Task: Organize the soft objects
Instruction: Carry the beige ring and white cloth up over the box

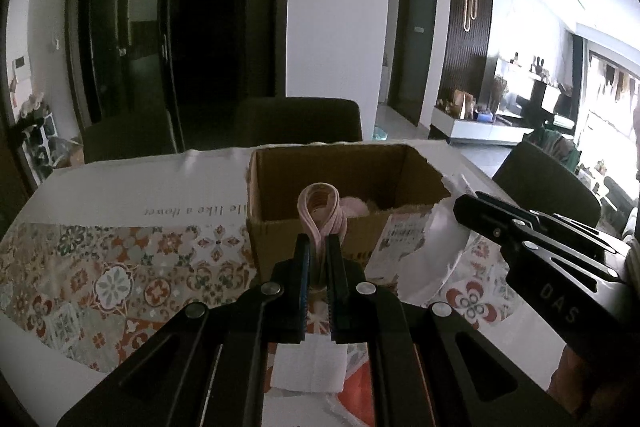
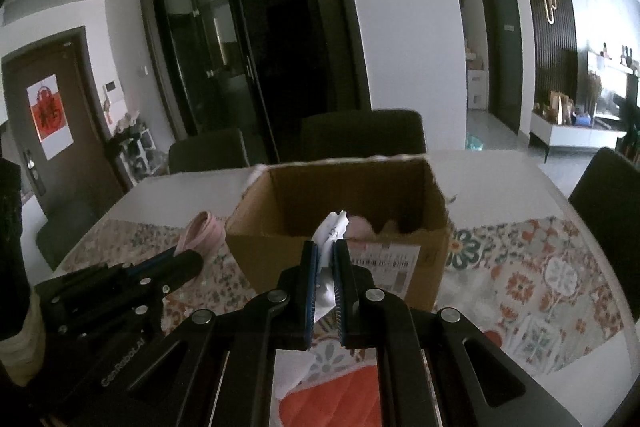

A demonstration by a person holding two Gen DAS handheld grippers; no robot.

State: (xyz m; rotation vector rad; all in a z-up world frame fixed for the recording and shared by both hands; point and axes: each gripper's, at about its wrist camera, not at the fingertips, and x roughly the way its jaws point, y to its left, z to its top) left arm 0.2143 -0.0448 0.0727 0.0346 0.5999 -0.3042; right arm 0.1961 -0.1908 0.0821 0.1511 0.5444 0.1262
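Note:
My left gripper is shut on a folded pink cloth strip and holds it in front of the open cardboard box; the strip also shows in the right wrist view. My right gripper is shut on a white soft piece and holds it just before the box's near wall. Pink soft items lie inside the box. The right gripper appears at the right of the left wrist view; the left gripper shows at the lower left of the right wrist view.
The table carries a patterned floral cloth with a white strip behind it. A white paper piece and an orange item lie under the grippers. Dark chairs stand behind the table, another at the right.

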